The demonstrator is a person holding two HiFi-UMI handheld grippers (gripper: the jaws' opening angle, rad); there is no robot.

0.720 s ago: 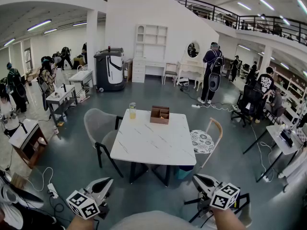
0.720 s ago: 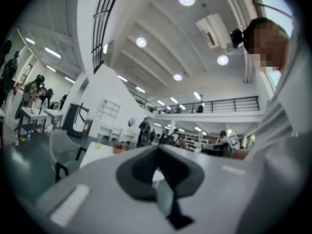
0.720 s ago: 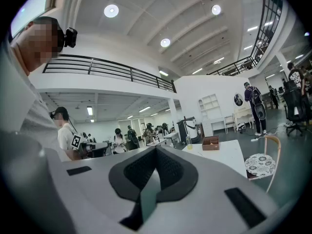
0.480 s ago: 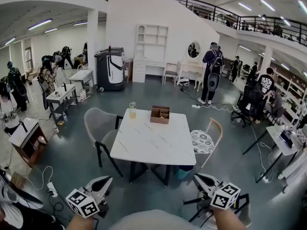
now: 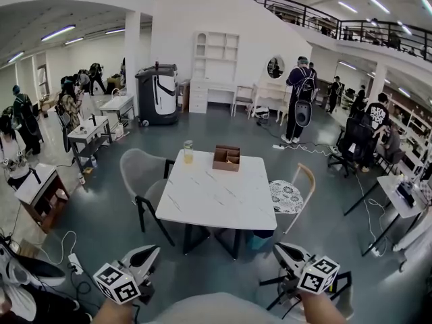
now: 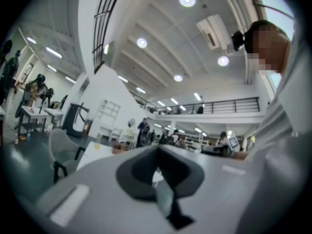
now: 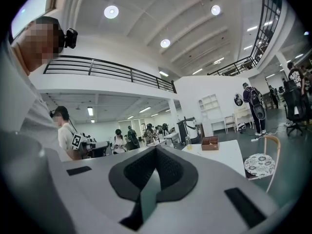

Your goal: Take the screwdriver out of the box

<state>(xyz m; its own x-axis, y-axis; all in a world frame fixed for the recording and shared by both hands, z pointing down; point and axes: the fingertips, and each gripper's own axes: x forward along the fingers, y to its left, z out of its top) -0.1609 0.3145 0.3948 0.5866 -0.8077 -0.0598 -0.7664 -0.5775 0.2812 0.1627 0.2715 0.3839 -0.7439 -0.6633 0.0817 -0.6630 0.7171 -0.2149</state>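
Two hand-held white grippers with marker cubes sit at the bottom of the head view, the left gripper [image 5: 152, 251] and the right gripper [image 5: 279, 249]. Both have their jaws pressed together on nothing. Beyond them, mid-frame, stands one white marble-patterned square table [image 5: 216, 201] on a grey-green polished floor [image 5: 101, 201], in a large white hall with a railed mezzanine [image 5: 324, 22] at upper right. On the table's far edge rest one brown open-topped box [image 5: 226, 158] and, just to its left, one glass of yellow liquid [image 5: 187, 152]. The screwdriver is too small to make out in the box. Two chairs flank the table: one grey shell chair [image 5: 138, 174] at left and one wooden-framed chair with a patterned seat [image 5: 289, 196] at right. The right gripper view shows the box and the patterned seat at its right; the left gripper view shows the grey chair at its left.
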